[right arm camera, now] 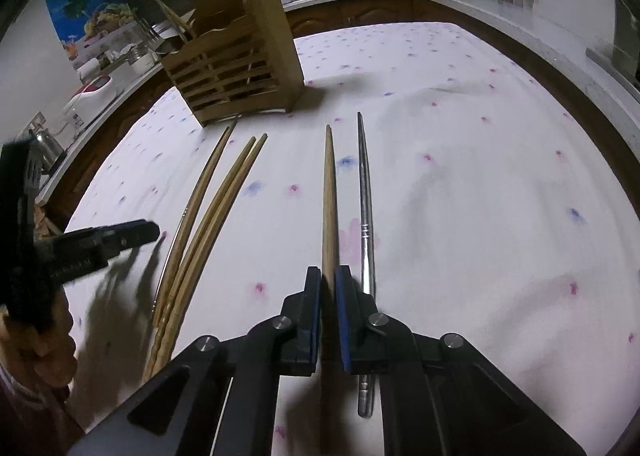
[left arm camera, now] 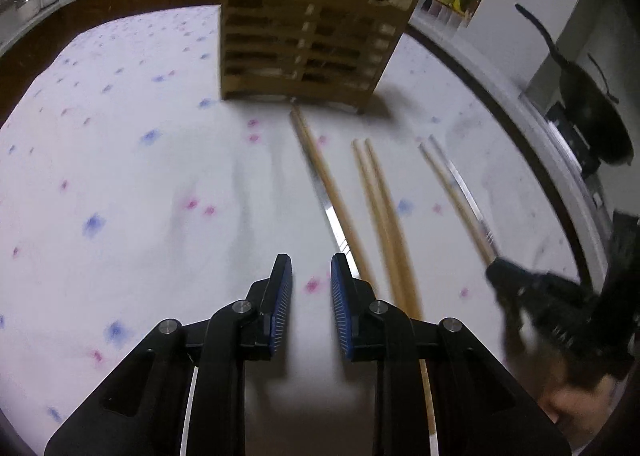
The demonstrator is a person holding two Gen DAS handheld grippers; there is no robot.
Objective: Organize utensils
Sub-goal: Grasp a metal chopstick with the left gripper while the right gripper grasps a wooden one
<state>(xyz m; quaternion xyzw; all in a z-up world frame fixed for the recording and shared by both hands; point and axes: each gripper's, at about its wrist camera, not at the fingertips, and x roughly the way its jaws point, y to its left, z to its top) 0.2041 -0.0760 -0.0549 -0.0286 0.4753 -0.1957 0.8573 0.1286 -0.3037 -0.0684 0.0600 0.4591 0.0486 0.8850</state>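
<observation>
I had the right gripper point(right arm camera: 328, 276) angled down at the bench point(right arm camera: 480, 183), its jaws drawn in almost shut on a wooden chopstick point(right arm camera: 329, 191) that ran straight ahead from between the blue pads, its tip pointing away toward the far edge. Just to the right of it lay a metal chopstick point(right arm camera: 365, 207), parallel and close beside but outside the jaws, its butt end passing under the right finger. Further left on the flowered cloth point(right arm camera: 460, 127) lay a pair of wooden chopsticks point(right arm camera: 224, 207) side by side, and left of those one more wooden stick paired with a thin metal one point(right arm camera: 200, 195), all with tips toward the slatted wooden holder point(right arm camera: 240, 71), which stood upright near the far left of the bench with a few utensils already standing in it. My left gripper point(left arm camera: 311, 276) hovered low over bare cloth, jaws narrowed to a small gap with nothing between them; the nearest chopsticks point(left arm camera: 340, 207) ran past just to the right of its right finger. In the left wrist view the holder point(left arm camera: 312, 43) sat straight ahead, beyond the chopstick tips
</observation>
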